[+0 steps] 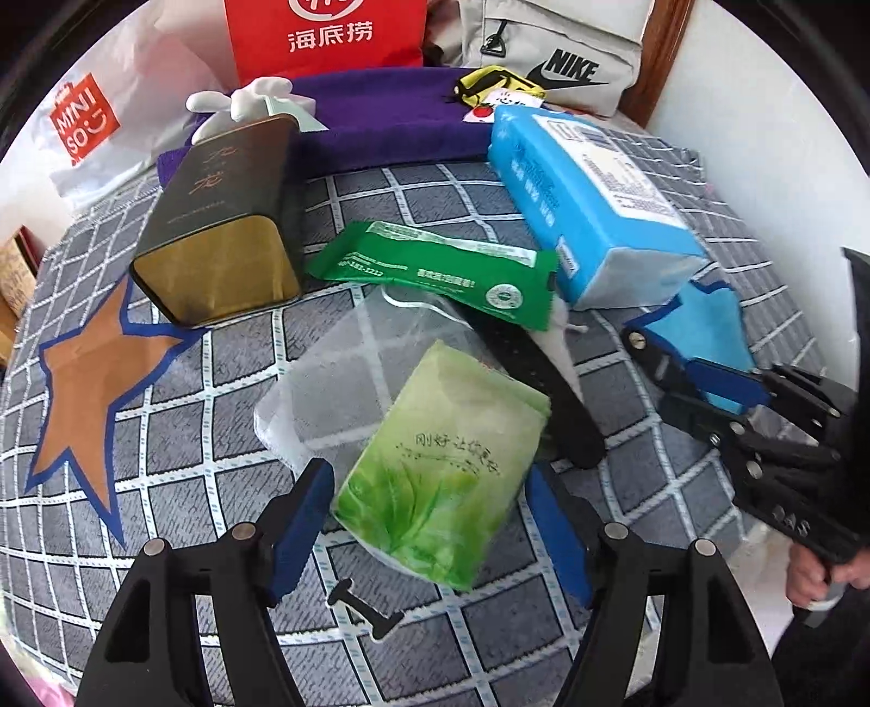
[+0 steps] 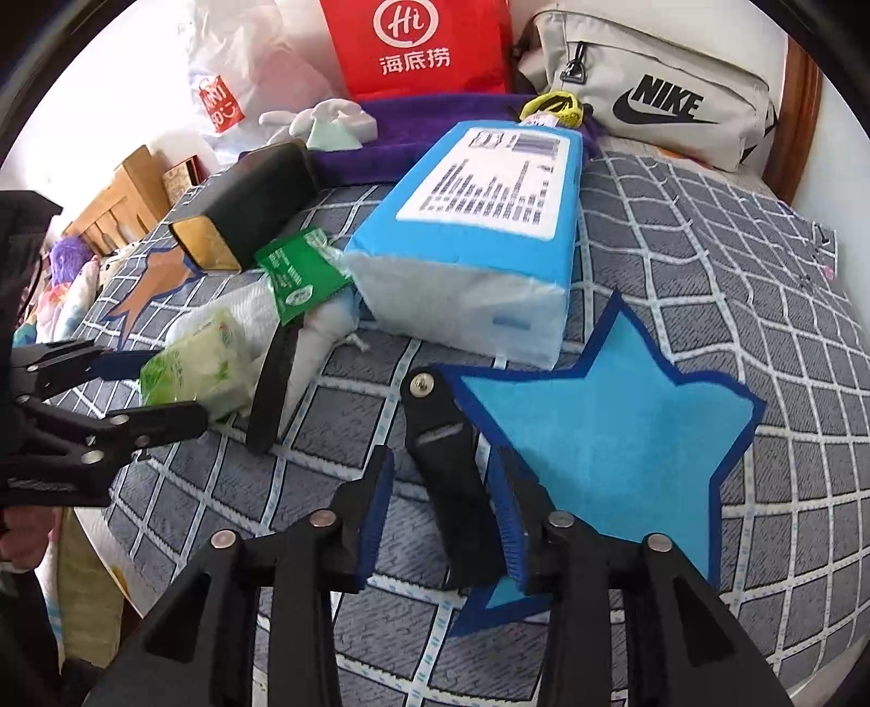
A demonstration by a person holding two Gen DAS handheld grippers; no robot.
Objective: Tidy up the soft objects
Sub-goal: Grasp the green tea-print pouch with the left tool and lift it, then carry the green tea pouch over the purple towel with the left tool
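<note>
- Surface: a bed with a grey checked bedspread bearing an orange star patch and a blue star patch.
- Left gripper: jaws released, standing apart on either side of the near end of the green tissue pack. Whether the blue pads press on the pack cannot be told from either view.
- Green tissue pack: lies flat on the bedspread, partly over a translucent mesh pouch, just beside a black strap.
- Right gripper: jaws released, with a black folded tool between them; the pads do not press on it. The tool lies on the bedspread at the edge of the blue star patch.
- Blue tissue package: lies on the bedspread beyond the blue star patch, printed label upward.
- Green sachet: lies between the dark tin and the blue tissue package, touching the latter.
- Dark tin: lies on its side, gold end toward the camera.
- Far edge: purple towel, white glove, red bag, grey Nike bag, white Miniso bag.
- A hand holds the right gripper's handle.
</note>
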